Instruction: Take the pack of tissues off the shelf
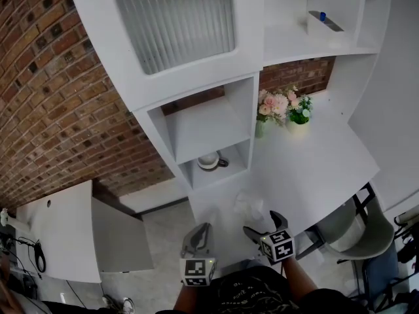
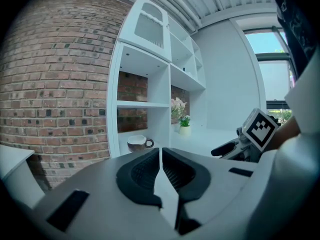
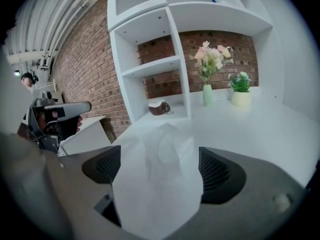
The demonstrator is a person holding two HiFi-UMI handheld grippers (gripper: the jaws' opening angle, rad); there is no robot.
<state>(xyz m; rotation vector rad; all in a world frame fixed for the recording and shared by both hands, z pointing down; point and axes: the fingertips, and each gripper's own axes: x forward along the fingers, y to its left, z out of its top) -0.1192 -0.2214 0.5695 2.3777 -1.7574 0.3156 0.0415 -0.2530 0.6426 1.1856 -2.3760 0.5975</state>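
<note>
Brick wall (image 1: 59, 110) backs a white shelf unit (image 1: 203, 126) rising from the white counter (image 1: 314, 162). In the head view the pack of tissues (image 1: 249, 205) lies on the counter, out in front of the shelf unit's lowest cubby, where a cup (image 1: 211, 161) sits. My right tool (image 1: 260, 221) is at the pack's near side and my left tool (image 1: 200, 234) hangs beside it. The left gripper view shows what the head view cannot: that tool's jaws are together on nothing. It misses the pack altogether. The right gripper view settles the rest: those jaws stand wide apart with the pack between them, and the pads do not look to be pressing it. I judge the pack light, soft and squashy in slippery film, best taken across its middle, not by loose wrap.
</note>
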